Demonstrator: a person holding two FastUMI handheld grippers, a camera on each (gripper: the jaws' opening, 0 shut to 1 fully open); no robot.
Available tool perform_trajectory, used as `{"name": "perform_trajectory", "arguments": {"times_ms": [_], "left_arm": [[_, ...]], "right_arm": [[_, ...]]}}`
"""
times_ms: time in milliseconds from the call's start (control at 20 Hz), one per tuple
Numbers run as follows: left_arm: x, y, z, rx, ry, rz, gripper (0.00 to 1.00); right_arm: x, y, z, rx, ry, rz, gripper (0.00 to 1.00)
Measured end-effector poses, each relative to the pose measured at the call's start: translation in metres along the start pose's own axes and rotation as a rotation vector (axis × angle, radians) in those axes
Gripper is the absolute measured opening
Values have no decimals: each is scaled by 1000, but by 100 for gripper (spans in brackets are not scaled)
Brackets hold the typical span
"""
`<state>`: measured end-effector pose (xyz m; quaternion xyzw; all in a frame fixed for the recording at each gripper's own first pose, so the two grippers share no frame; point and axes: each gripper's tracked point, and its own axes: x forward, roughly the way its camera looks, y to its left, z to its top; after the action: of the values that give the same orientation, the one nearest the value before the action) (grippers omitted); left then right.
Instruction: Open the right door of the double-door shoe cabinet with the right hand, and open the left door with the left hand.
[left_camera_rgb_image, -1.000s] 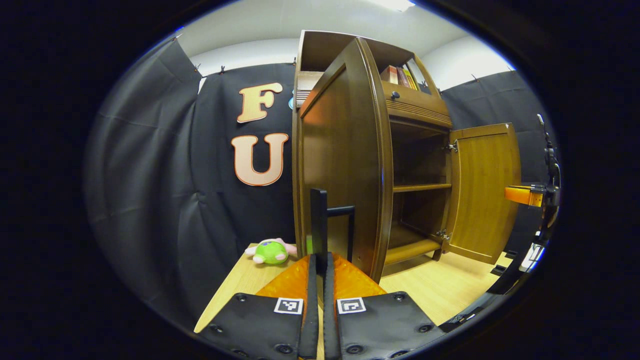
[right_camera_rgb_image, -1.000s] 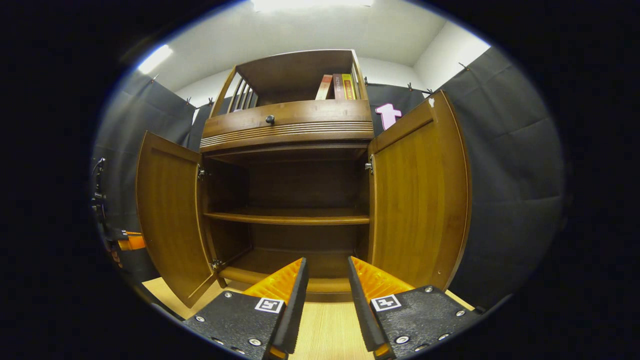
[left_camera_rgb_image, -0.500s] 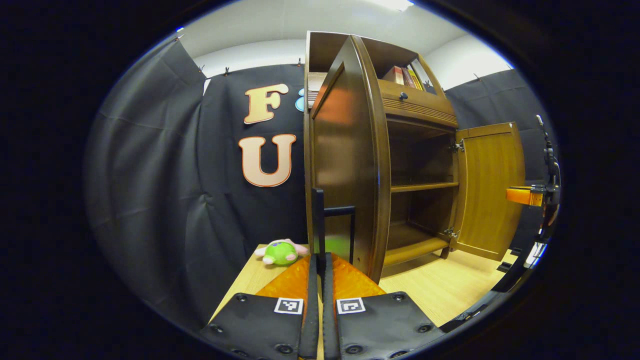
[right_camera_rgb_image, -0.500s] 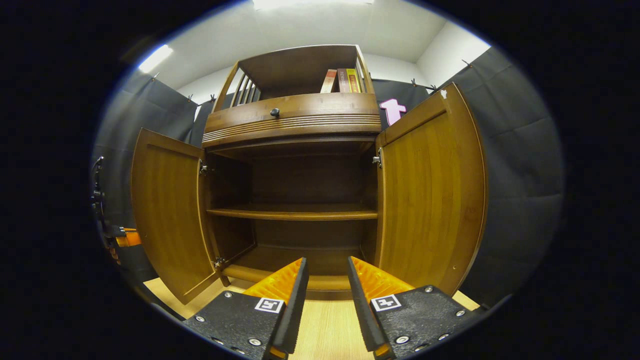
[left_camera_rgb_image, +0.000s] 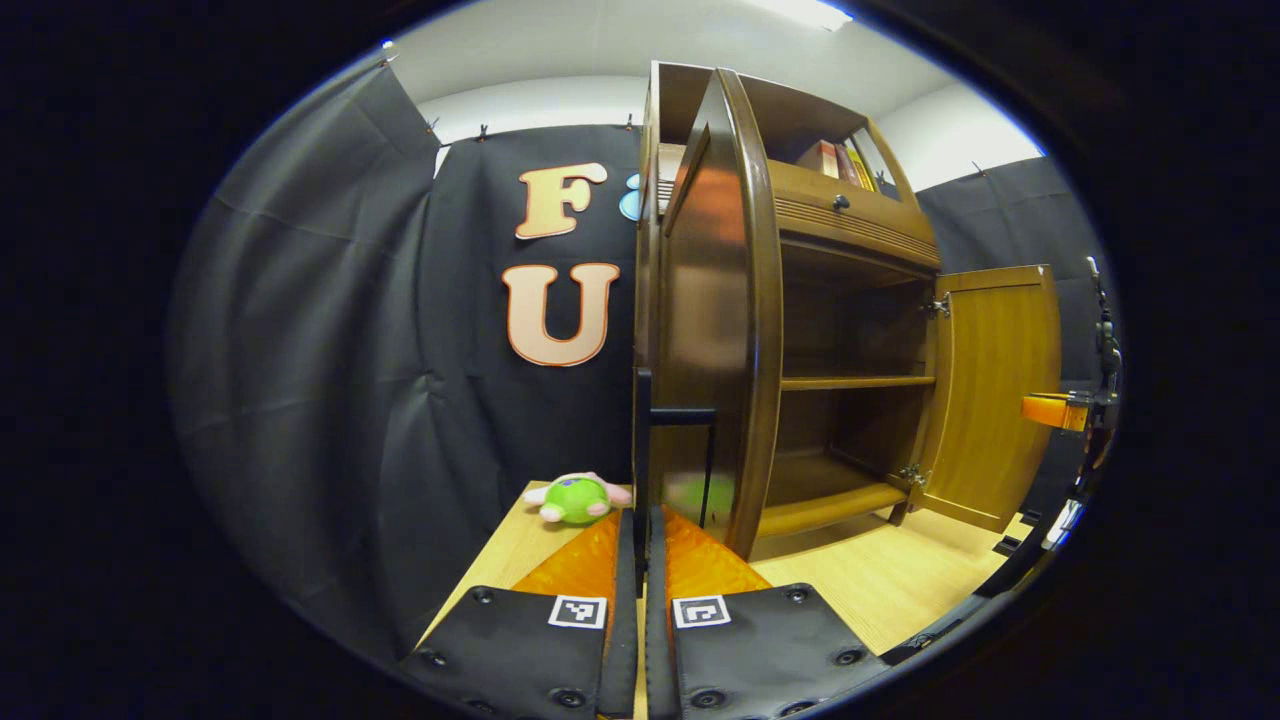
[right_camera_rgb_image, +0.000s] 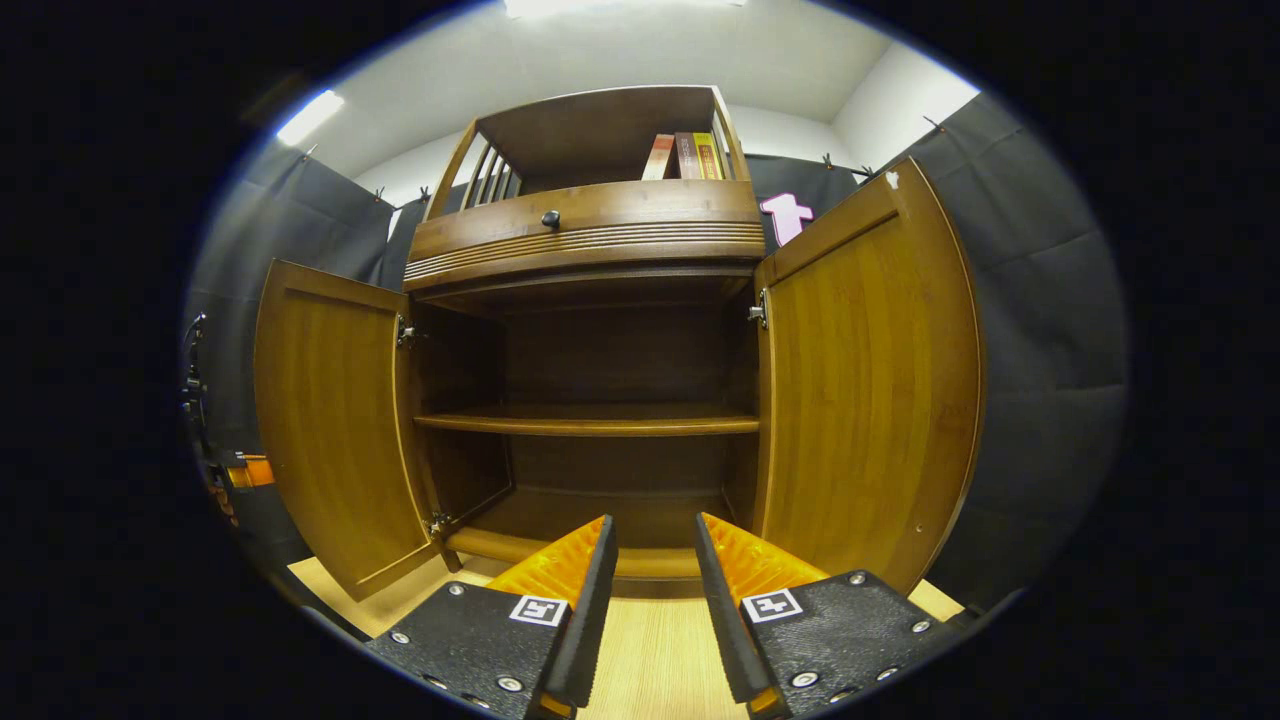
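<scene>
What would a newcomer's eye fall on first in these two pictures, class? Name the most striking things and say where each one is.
First, the tall wooden shoe cabinet in the middle, with its left door and right door both swung wide and bare shelves between them. Next, the left tongs, shut on the left door's black handle. Last, a green plush toy lying on the floor beside the cabinet.

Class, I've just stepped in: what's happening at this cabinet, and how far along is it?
A person is opening a double-door shoe cabinet with a hand-held gripper in each hand. The left hand-held gripper is shut on the black handle of the left door, which stands wide open. The right hand-held gripper hangs open in front of the bare shelves, holding nothing; the right door is open too. A green plush toy lies beside the cabinet.
</scene>
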<state>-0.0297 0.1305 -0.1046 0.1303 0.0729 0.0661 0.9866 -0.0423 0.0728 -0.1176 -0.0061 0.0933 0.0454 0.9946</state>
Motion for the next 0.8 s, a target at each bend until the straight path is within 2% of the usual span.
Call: {"name": "perform_trajectory", "arguments": {"times_ms": [150, 250, 400, 500, 550, 600, 800], "left_arm": [[-4, 18, 1, -6, -2, 31, 11], [-10, 17, 2, -47, 4, 1, 9], [-15, 25, 4, -43, 1, 38, 9], [-27, 20, 7, -57, 1, 35, 7], [-34, 15, 10, -63, 0, 29, 11], [-39, 9, 13, -64, -3, 25, 7], [-54, -21, 40, -56, -33, -3, 7]], "right_arm": [[1, 3, 0, -4, 2, 7, 50], [-1, 5, -1, -2, 4, 14, 50], [-1, 0, 0, 1, 2, 10, 50], [-1, -2, 0, 7, 2, 7, 50], [-1, -5, 0, 7, 3, 4, 50], [-2, -8, 0, 7, 3, 1, 50], [-7, -15, 4, 12, -3, -2, 50]]}}
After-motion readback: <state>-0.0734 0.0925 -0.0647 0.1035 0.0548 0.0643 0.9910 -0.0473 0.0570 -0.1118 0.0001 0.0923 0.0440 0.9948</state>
